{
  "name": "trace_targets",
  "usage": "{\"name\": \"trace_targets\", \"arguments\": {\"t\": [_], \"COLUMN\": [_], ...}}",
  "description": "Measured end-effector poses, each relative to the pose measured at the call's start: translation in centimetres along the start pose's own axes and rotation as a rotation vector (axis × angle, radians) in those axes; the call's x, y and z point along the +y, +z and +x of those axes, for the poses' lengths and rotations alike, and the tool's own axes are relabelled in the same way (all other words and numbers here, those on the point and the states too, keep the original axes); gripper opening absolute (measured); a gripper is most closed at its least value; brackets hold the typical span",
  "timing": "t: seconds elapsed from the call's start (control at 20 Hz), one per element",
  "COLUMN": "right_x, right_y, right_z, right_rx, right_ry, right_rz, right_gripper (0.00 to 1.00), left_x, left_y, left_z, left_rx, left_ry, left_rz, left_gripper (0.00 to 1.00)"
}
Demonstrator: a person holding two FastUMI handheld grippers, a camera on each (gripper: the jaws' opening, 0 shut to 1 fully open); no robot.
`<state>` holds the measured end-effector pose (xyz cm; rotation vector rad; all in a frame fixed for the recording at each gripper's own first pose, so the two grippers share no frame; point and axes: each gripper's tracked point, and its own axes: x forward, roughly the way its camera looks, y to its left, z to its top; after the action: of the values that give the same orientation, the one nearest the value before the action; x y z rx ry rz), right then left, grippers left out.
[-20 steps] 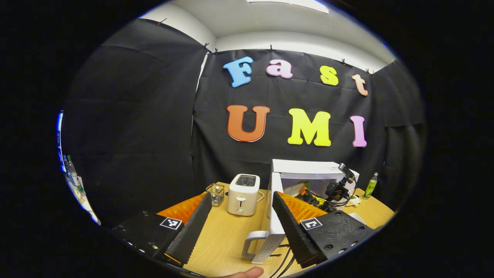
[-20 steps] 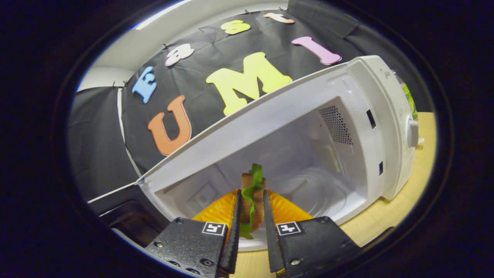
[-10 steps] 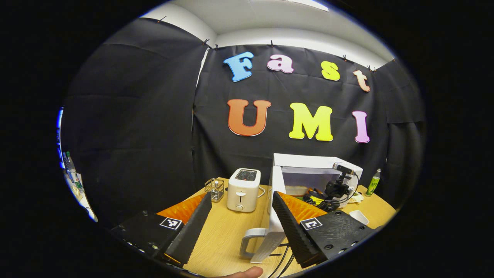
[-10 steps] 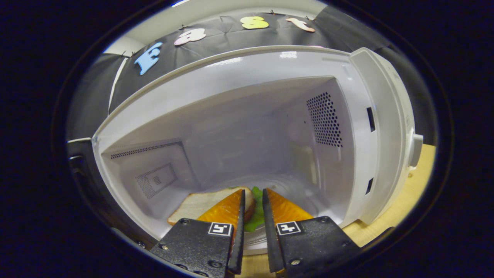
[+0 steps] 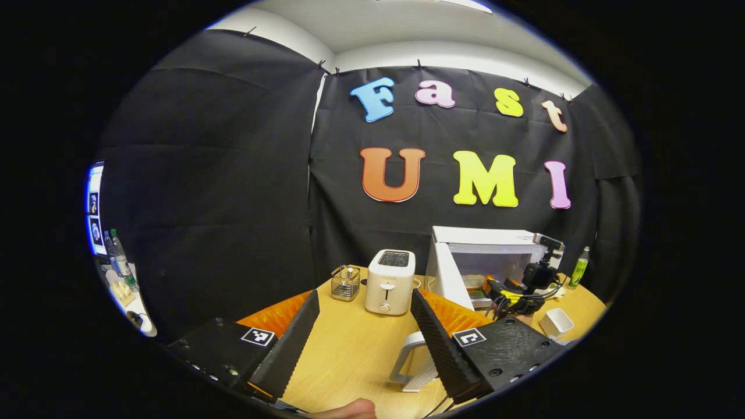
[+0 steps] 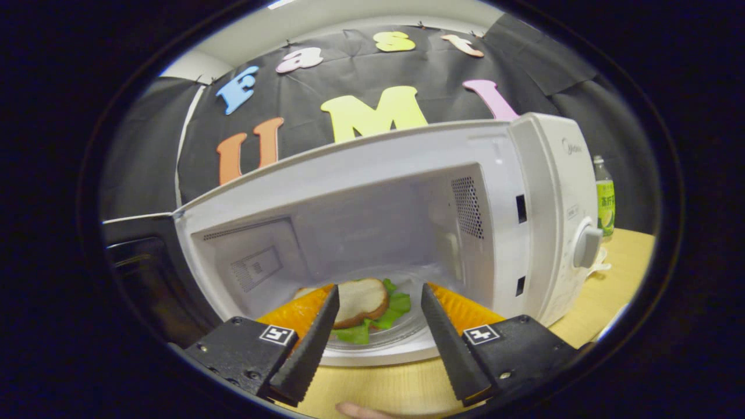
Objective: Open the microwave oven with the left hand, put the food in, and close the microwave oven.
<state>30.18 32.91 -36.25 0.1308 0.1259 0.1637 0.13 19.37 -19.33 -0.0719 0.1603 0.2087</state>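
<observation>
Microwave oven (image 6: 541, 192): white casing, pale grey cavity, perforated dot pattern on the side wall. Sandwich (image 6: 361, 302): light bread with brown crust, green lettuce. Table (image 5: 349, 349): light wood grain. Toaster (image 5: 389, 282): cream-white. Bottle (image 6: 604, 198): green label. Cup (image 5: 556, 323): white.

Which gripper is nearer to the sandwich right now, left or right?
Right. The right gripper, open, sits just outside the microwave opening, with the sandwich on the turntable right ahead of its fingers. The left gripper, also open, hangs farther back over the table.
</observation>
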Motion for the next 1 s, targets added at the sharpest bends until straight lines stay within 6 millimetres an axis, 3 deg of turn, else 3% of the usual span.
{"name": "trace_targets", "arguments": {"t": [0.05,0.15,0.2,0.3,0.4,0.45,0.5,0.55,0.65,0.7,0.75,0.8,0.85,0.95,1.0], "right_x": [0.3,0.4,0.3,0.5,0.6,0.8,0.8,0.6,0.0,-0.4,-1.0,-1.6,-2.2,-3.6,-4.1], "right_y": [0.1,0.3,0.6,1.6,3.5,4.8,5.9,6.8,8.3,9.2,9.7,10.3,10.7,11.6,12.1], "right_z": [-1.0,-3.3,-4.6,-7.8,-11.3,-13.2,-15.2,-17.2,-21.0,-22.9,-24.6,-26.1,-27.3,-29.4,-30.7], "right_rx": [0.002,0.016,0.019,0.019,0.014,0.003,-0.006,-0.017,-0.036,-0.046,-0.051,-0.046,-0.037,-0.001,0.012], "right_ry": [0.014,0.029,0.033,0.055,0.077,0.096,0.114,0.130,0.162,0.178,0.182,0.185,0.191,0.188,0.200], "right_rz": [-0.012,-0.040,-0.062,-0.074,-0.062,-0.062,-0.077,-0.105,-0.178,-0.194,-0.195,-0.194,-0.195,-0.187,-0.181], "right_gripper": [0.87,0.92,0.92,0.92,0.92,0.92,1.00,0.92,0.91,0.92,0.92,0.91,1.00,1.00,1.00], "left_x": [0.4,1.1,1.5,1.0,0.6,0.8,1.3,1.5,0.8,0.2,-0.2,-0.6,-1.2,-1.5,-1.3], "left_y": [-0.6,-1.2,-1.3,-1.6,-2.5,-2.9,-3.1,-3.3,-3.6,-3.8,-4.5,-4.8,-5.4,-6.8,-6.2], "left_z": [0.2,0.5,0.8,1.2,1.6,1.5,1.8,2.0,2.0,2.6,2.9,2.4,2.3,2.2,2.3], "left_rx": [0.013,0.022,0.024,0.022,0.032,0.040,0.032,0.028,0.003,-0.009,-0.008,0.001,0.008,0.015,-0.008], "left_ry": [0.009,0.019,0.028,-0.005,-0.041,-0.042,-0.029,-0.025,-0.058,-0.079,-0.090,-0.117,-0.139,-0.139,-0.128], "left_rz": [0.011,0.027,0.026,0.008,-0.007,-0.007,-0.001,0.012,0.031,0.036,0.046,0.063,0.074,0.099,0.095], "left_gripper": [0.95,0.95,0.81,0.82,0.70,0.56,0.43,0.31,0.21,0.07,0.00,0.03,0.04,0.04,0.00]}}
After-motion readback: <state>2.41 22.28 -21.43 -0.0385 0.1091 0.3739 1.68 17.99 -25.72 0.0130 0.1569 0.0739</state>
